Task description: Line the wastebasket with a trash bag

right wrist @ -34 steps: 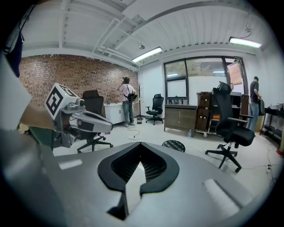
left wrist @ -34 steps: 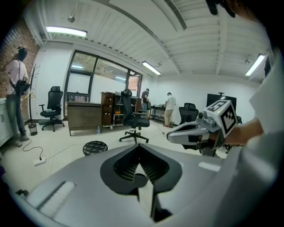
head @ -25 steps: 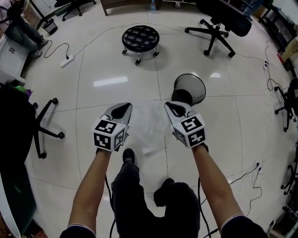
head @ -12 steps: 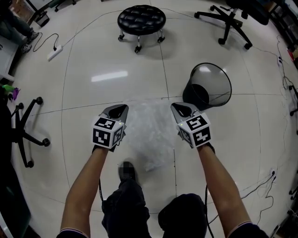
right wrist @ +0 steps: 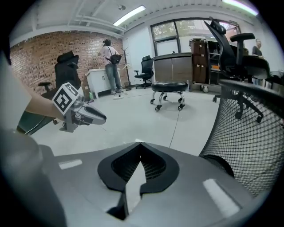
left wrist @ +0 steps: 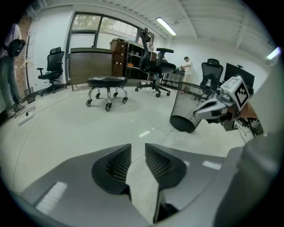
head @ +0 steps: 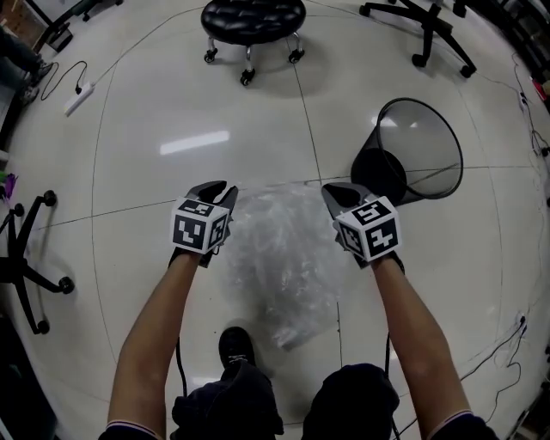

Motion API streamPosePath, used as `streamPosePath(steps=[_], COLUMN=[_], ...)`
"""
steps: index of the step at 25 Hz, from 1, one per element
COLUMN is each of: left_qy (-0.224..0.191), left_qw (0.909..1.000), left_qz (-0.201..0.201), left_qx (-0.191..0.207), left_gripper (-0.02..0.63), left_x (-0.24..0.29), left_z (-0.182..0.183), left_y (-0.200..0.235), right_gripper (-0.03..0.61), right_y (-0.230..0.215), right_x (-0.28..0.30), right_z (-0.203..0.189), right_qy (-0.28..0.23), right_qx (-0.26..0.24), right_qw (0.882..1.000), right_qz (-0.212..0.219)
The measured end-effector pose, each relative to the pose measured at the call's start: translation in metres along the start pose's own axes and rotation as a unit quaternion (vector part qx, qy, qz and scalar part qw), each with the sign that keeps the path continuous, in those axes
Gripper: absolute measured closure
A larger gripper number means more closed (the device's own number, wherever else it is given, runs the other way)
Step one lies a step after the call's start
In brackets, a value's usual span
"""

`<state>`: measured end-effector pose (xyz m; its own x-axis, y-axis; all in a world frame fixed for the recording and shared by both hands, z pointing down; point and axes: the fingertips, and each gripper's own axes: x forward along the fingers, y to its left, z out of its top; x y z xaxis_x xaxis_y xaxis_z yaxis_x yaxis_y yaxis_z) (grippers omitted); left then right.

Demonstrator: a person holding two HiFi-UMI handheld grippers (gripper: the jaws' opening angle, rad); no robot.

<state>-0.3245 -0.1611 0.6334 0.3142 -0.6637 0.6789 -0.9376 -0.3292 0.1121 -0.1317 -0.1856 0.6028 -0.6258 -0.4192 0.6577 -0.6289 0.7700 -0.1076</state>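
As left tongs [head: 225,189] open, trash bag [head: 284,258] — crumpled — reaches right tongs [head: 333,190].

There are 2 grippers. The left gripper [head: 218,189] has 2 jaws that have just been opening and stand apart, with nothing made out between them. The right gripper [head: 338,191] has its 2 jaws closed on the edge of the 1 clear trash bag [head: 284,258]. Around them are 1 mesh wastebasket [head: 425,150], 1 round black stool [head: 253,17], 2 office-chair bases [head: 427,30] [head: 15,262] and 1 white power strip [head: 76,97]. In the right gripper view, 1 person [right wrist: 108,55] stands by the 1 brick wall [right wrist: 40,53].
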Motion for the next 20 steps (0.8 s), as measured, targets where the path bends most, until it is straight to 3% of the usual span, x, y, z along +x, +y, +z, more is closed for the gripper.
streamPosePath(steps=[4, 13, 14, 16, 20], left_qy=[0.031, 0.109, 0.115, 0.119, 0.115], left_qw=[0.9994, 0.9927, 0.9917, 0.9896, 0.9882], left_qz=[-0.013, -0.042, -0.048, -0.065, -0.077], left_qx=[0.012, 0.029, 0.033, 0.047, 0.064], left_gripper=[0.446, 0.420, 0.436, 0.603, 0.603], left_x=[0.028, 0.071, 0.072, 0.071, 0.063], left_z=[-0.018, -0.062, -0.064, -0.065, -0.068], left_y=[0.015, 0.028, 0.027, 0.020, 0.014], right_gripper=[0.577, 0.577, 0.577, 0.577, 0.577], right_y=[-0.009, -0.025, -0.027, -0.031, -0.039], right_x=[0.019, 0.021, 0.020, 0.020, 0.030], right_z=[-0.008, -0.024, -0.028, -0.038, -0.056], right_qy=[0.007, 0.021, 0.025, 0.033, 0.046], right_qx=[0.003, 0.011, 0.012, 0.016, 0.030], right_qw=[1.000, 0.999, 0.999, 0.999, 0.997], right_qz=[-0.010, -0.033, -0.035, -0.039, -0.050])
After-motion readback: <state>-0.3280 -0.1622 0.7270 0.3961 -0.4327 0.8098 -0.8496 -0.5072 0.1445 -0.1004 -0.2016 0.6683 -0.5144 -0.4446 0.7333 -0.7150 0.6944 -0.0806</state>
